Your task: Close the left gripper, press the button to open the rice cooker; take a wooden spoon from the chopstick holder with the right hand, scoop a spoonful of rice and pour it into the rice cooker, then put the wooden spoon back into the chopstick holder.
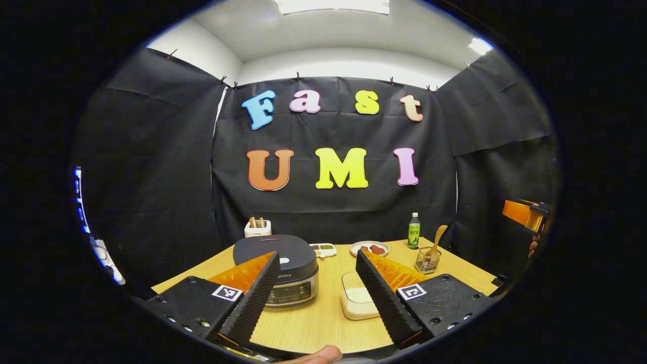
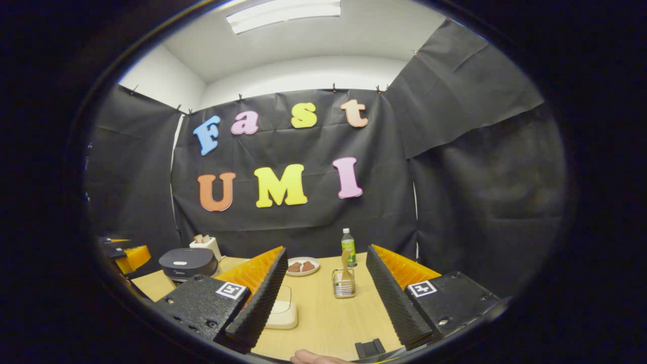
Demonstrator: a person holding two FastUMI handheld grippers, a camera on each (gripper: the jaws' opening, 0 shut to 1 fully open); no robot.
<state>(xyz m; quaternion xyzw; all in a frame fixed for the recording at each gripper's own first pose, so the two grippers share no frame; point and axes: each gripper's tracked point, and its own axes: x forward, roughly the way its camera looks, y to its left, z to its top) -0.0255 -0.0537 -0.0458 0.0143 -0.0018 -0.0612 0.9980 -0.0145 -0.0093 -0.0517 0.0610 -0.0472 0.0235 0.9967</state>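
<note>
While both grippers gape, the rice cooker [image 1: 277,268] sits lidded.

The desk [image 1: 323,323] is pale wood with a fine straight grain. The rice cooker [image 1: 277,263] has a dark charcoal lid, a small white button patch and a silver band around its front. The rice box [image 1: 358,302] is cream white. The chopstick holder [image 1: 427,261] is silvery wire mesh, its wooden spoon [image 1: 437,237] light brown. The bottle [image 1: 414,230] is green with a white cap, and the plate [image 1: 369,248] is white with reddish-brown pieces on it.
</note>
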